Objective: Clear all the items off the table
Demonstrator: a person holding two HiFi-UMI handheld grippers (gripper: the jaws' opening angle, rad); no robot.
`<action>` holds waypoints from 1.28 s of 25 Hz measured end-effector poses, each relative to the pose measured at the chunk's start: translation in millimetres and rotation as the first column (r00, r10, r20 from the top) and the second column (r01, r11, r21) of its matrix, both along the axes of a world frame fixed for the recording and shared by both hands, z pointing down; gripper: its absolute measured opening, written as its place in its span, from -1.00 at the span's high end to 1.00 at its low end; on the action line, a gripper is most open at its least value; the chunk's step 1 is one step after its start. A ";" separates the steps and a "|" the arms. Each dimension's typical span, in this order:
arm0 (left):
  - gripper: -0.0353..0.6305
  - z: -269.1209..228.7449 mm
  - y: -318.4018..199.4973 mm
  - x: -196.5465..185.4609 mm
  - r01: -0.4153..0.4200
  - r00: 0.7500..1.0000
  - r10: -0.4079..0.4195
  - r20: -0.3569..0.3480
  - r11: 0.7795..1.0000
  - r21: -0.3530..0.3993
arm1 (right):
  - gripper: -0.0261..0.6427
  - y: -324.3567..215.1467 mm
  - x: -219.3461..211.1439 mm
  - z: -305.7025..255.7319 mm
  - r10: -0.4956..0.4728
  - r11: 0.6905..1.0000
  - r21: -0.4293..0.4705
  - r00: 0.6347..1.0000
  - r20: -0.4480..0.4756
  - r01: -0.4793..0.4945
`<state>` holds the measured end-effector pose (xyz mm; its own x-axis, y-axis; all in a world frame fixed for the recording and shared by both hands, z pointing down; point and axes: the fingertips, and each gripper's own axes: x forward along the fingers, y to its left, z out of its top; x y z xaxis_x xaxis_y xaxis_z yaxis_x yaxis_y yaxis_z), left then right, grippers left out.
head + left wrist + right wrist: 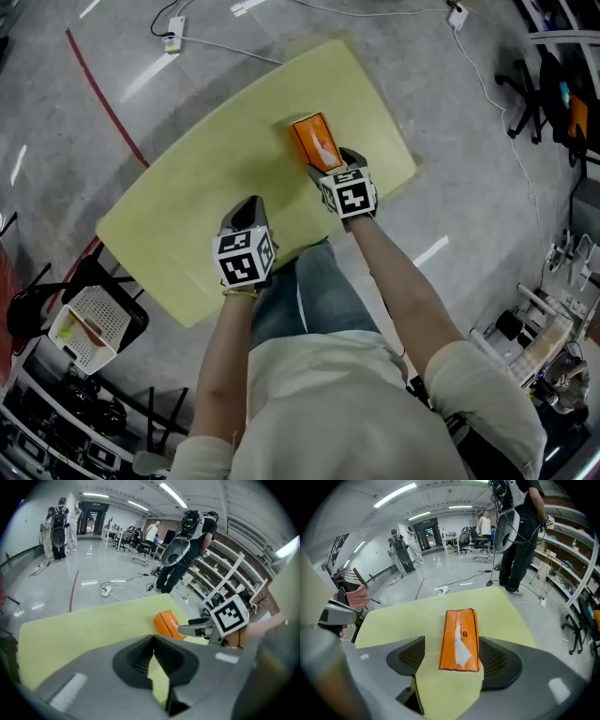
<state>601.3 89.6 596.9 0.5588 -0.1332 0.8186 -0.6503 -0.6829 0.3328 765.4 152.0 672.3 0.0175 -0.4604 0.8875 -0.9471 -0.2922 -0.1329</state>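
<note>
Glossy orange oblong tissue pack (459, 639) between open right gripper (452, 658) jaws; left gripper (153, 648) closed.

Your left gripper (153, 640) fills the bottom of the left gripper view, jaws together, nothing between them. The yellow table (70, 630) is under it. An orange pack (165, 623) lies on the table past the jaws, toward the right. Your right gripper (188, 627) comes in from the right, with one finger just beside the pack and its marker cube (229, 615) behind. Beyond the table is grey floor with a red line (72, 590), a power strip (107, 591) and cables. A person with a backpack (185, 545) stands past the far edge, and two more people (58, 527) are far left. Shelves (220, 573) are on the right.
</note>
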 end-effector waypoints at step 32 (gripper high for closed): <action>0.87 78.1 4.4 -3.4 0.065 0.996 -0.059 0.065 0.994 -0.086 | -0.51 -22.9 8.9 114.5 -0.037 0.991 -0.127 0.998 0.046 0.043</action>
